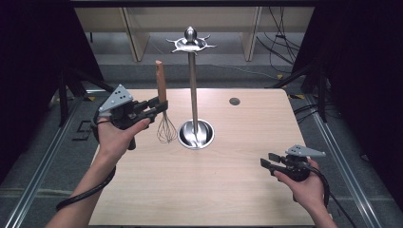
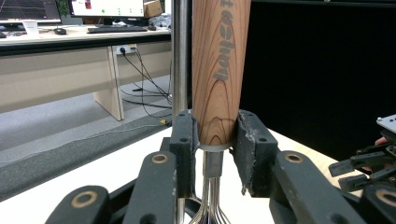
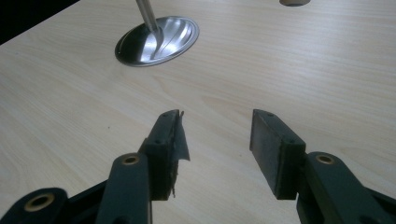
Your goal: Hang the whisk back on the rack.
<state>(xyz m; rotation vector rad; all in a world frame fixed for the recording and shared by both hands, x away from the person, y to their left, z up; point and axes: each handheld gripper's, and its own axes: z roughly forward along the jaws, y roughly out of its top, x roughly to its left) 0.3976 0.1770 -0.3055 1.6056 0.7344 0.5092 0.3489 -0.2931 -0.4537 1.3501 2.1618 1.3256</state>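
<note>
Left gripper [image 1: 153, 107] fingers clamped on whisk [image 1: 163, 102] handle, upright near bench [image 1: 228, 190] left edge beside stand [image 1: 193, 85]; right gripper [image 1: 271, 164] fingers spread, empty, near right edge; likely hanging it: keep it vertical, lift clear of hooks [image 1: 191, 44].

Whisk [image 1: 164, 107] had a smooth wood-grain handle and shiny metal wires; stand [image 1: 194, 95] was polished steel, table [image 1: 228, 190] pale matt wood.

text: grey lettering, partly cut off, not fully readable | on: whisk's wooden handle [image 2: 219, 65]
</note>
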